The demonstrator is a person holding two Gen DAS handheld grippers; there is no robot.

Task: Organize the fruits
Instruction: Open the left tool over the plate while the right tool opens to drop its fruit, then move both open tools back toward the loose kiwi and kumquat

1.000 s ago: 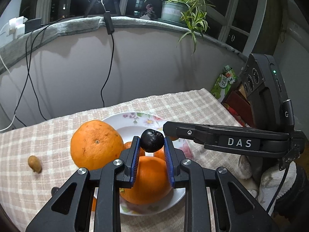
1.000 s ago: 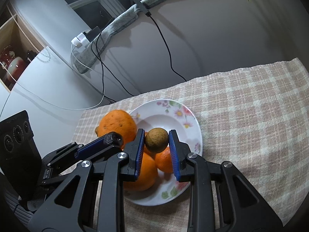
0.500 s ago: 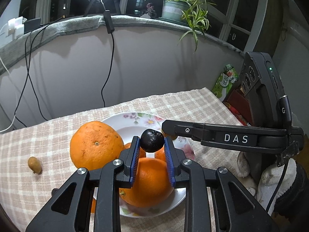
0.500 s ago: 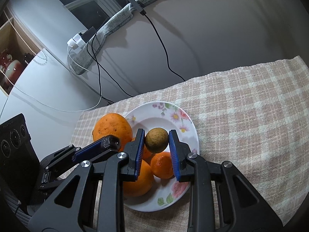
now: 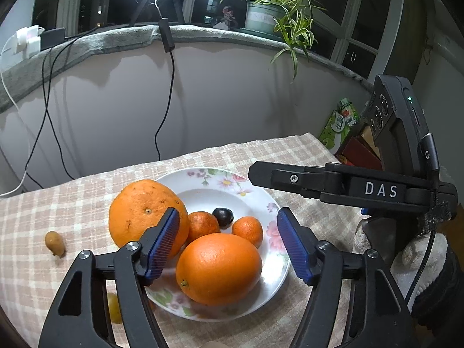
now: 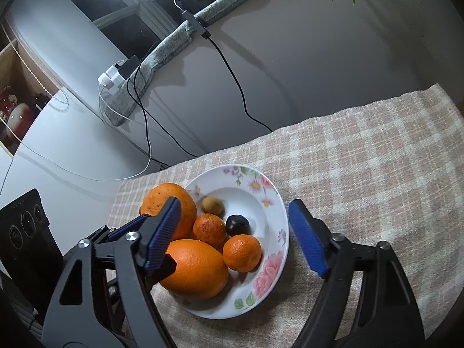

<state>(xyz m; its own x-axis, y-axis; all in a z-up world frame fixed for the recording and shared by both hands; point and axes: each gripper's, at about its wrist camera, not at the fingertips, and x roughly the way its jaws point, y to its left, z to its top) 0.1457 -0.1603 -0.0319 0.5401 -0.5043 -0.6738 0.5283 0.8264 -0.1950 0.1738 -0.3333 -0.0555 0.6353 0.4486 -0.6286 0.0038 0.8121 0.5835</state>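
1. Left gripper (image 5: 228,242): nearest the lens in the left wrist view, fingers (image 5: 161,243) spreading apart with nothing held; only the plated fruit lies beneath the gap.
2. Right gripper (image 6: 235,236): likewise opening and released, its blue pads to either side of the plate (image 6: 272,197) without touching it.
3. Large orange (image 5: 219,268): foremost fruit on the plate. Probably heavy, firm and smooth-skinned, so best taken across its widest part with the fingers spread wide.
4. Two small tangerines (image 6: 242,253): behind the large orange, touching it. Likely light and soft-skinned; a gentle squeeze at the middle should suffice.
5. Dark plum-like fruit (image 6: 237,225): lies free on the plate just beside the tangerines. Small, glossy, probably slippery and prone to rolling.
6. Brown round fruit (image 6: 212,205): free on the plate, farther back, near the rim and beside the bumpy orange (image 5: 146,211), which looks to sit at the plate's left edge, partly off it.
7. Loose fruits: a small brown one (image 5: 54,243) on the checked cloth (image 6: 377,179) covering the desk, well apart from the plate; a yellowish one (image 5: 114,307) half hidden behind the left finger. Both appear unsorted as yet.
8. Obstacles: the right gripper's arm reaches across the plate's far right side in the left view, and may crowd any approach from there.
9. Background: wall, dangling cable (image 5: 166,98), and a potted plant (image 5: 275,14) on the ledge.
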